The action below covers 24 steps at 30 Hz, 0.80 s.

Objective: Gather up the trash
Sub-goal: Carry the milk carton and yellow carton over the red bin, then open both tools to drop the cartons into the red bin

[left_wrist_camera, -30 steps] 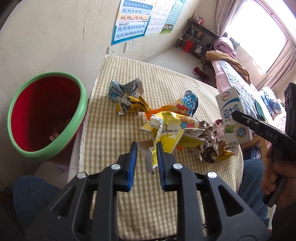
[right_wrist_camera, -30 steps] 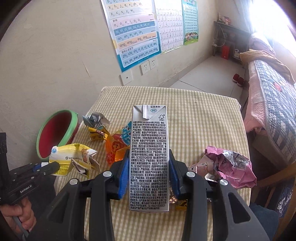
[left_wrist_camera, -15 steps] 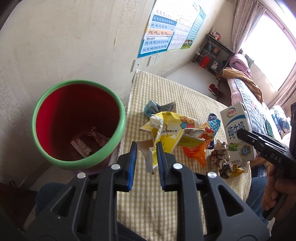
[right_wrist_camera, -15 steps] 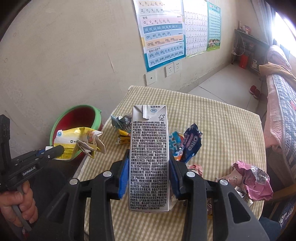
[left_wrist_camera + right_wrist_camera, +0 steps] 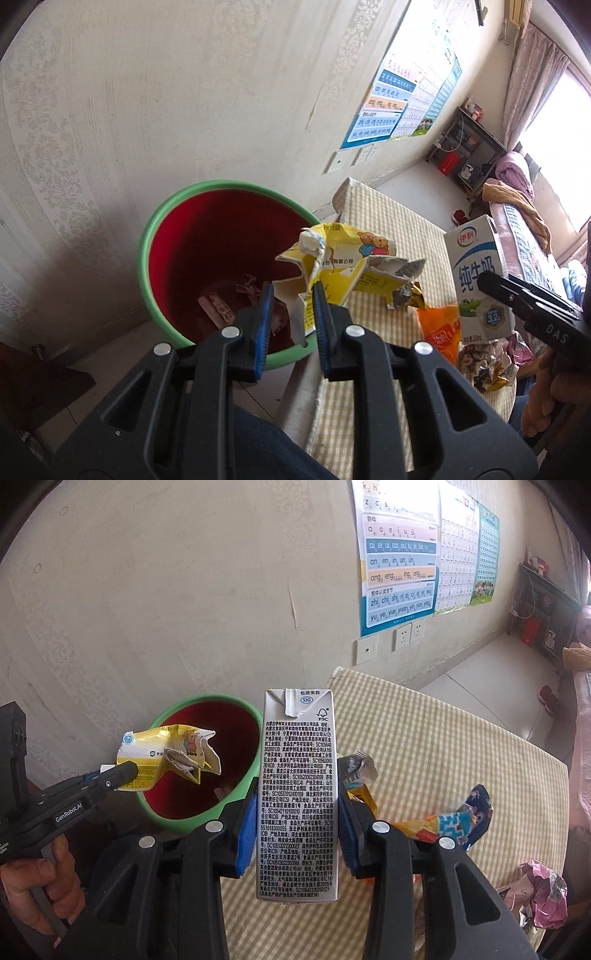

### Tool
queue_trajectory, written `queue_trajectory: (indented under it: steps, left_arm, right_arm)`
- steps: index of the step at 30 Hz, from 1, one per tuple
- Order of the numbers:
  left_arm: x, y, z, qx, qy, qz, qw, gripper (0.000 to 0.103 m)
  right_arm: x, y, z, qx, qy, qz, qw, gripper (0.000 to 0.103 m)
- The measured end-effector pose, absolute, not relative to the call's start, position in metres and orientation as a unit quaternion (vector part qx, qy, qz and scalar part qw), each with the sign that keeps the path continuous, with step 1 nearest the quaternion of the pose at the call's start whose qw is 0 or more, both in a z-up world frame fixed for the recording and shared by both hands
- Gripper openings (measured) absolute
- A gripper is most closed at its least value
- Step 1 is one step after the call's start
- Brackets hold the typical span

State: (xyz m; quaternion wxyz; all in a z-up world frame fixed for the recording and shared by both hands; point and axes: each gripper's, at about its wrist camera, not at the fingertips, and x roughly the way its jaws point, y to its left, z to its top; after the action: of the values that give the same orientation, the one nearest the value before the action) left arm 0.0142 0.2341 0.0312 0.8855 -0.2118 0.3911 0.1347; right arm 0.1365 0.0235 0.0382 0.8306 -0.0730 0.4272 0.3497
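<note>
My left gripper (image 5: 293,314) is shut on a crumpled yellow wrapper (image 5: 343,258) with a bear print and holds it over the right rim of the green bin (image 5: 155,229) with a red inside; some trash lies at the bin's bottom. The wrapper (image 5: 166,757) and bin (image 5: 243,775) also show in the right wrist view. My right gripper (image 5: 297,821) is shut on an upright milk carton (image 5: 297,794) above the table's left edge, close to the bin. The carton (image 5: 476,280) shows in the left view.
The checked table (image 5: 461,746) holds an orange wrapper (image 5: 439,325), a blue wrapper (image 5: 469,816), a silver wrapper (image 5: 356,768) and a pink wrapper (image 5: 539,893). A wall with posters (image 5: 399,554) stands behind the bin. My knee (image 5: 258,443) is below the left gripper.
My left gripper carried the yellow wrapper leftward from above the table to over the bin. My right gripper moved left with the carton toward the bin.
</note>
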Motion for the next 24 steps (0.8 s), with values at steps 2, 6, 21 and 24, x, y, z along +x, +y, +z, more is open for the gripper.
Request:
queue_trajectory:
  steps: [2,6,21,24]
  left_arm:
    - [0.012,0.243,0.031,-0.213,0.388,0.147,0.885,0.02]
    - [0.007,0.26,0.029,-0.219,0.383,0.164,0.882,0.02]
    - [0.012,0.301,0.017,-0.236,0.376,0.198,0.874,0.021]
    - [0.012,0.306,0.014,-0.24,0.376,0.2,0.872,0.021]
  right_arm:
    - [0.137,0.039,0.039,-0.077,0.425,0.359,0.827,0.037]
    - [0.136,0.068,0.039,-0.087,0.423,0.377,0.819,0.037]
    - [0.137,0.141,0.025,-0.115,0.427,0.41,0.798,0.037]
    - [0.139,0.15,0.021,-0.118,0.43,0.413,0.794,0.037]
